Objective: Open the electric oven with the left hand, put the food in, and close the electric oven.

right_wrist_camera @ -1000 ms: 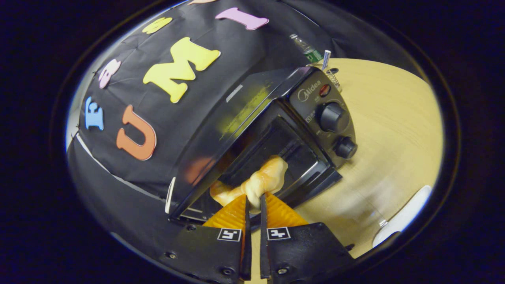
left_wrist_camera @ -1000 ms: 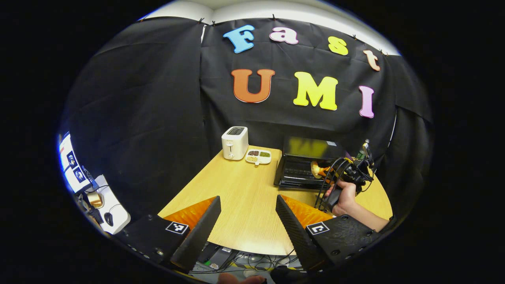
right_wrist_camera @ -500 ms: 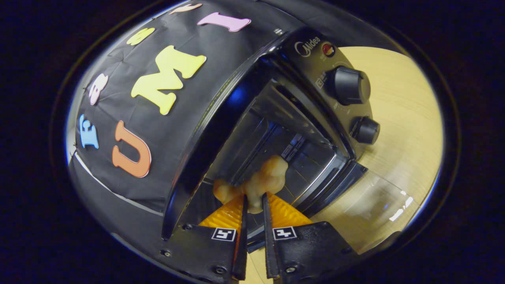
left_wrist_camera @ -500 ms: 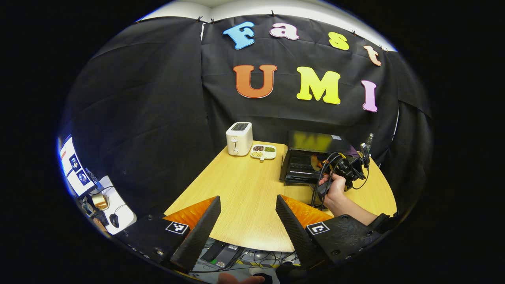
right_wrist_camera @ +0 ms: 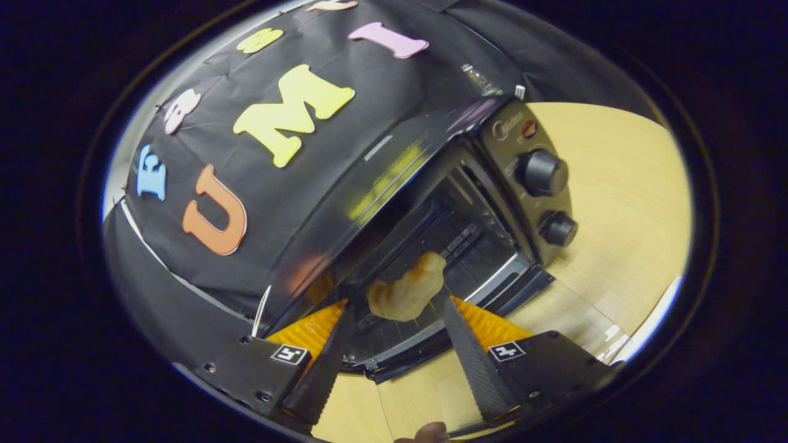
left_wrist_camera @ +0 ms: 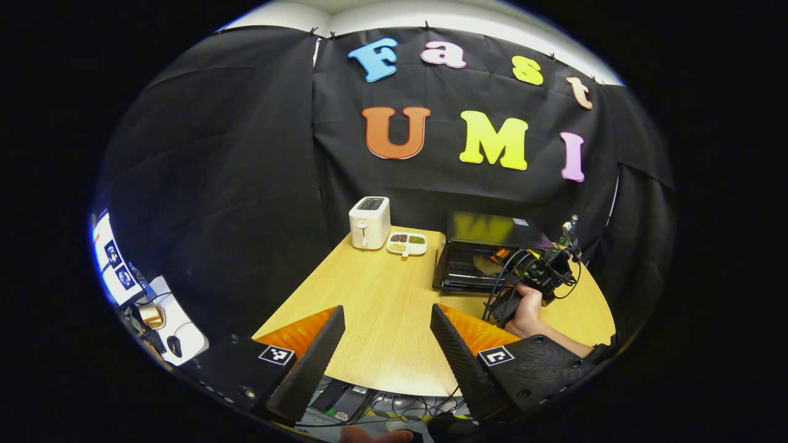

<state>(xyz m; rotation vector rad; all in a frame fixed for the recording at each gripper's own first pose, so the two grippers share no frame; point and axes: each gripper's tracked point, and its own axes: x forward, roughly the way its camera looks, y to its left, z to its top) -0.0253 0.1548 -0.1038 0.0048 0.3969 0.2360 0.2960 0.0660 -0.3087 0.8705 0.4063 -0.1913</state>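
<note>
- Black cloth walls close in my booth around a pale wooden tabletop (left_wrist_camera: pixel 381 307), seen from the left gripper view.
- At the table's far edge I see a white two-slot toaster (left_wrist_camera: pixel 369 222), and just beside it a small white divided dish (left_wrist_camera: pixel 406 243) of dark and green bits.
- To the right of that dish stands the black electric oven (left_wrist_camera: pixel 486 249), its door dropped open toward me.
- My left gripper (left_wrist_camera: pixel 385 335) hangs above the near edge of the table, well apart from the oven, its jaws spread wide with nothing between them.
- Farther off in the same view, a hand (left_wrist_camera: pixel 528 307) holds the right gripper's handle in front of the oven, cables trailing from it.
- From the right gripper view, the oven (right_wrist_camera: pixel 431 203) sits tilted in frame, two round black knobs (right_wrist_camera: pixel 545 173) on its front panel.
- A lumpy golden-brown piece of food (right_wrist_camera: pixel 406 292) lies on the wire rack inside the open oven.
- My right gripper (right_wrist_camera: pixel 394 335) sits just in front of the food with its jaws spread wide; neither finger presses on it.
</note>
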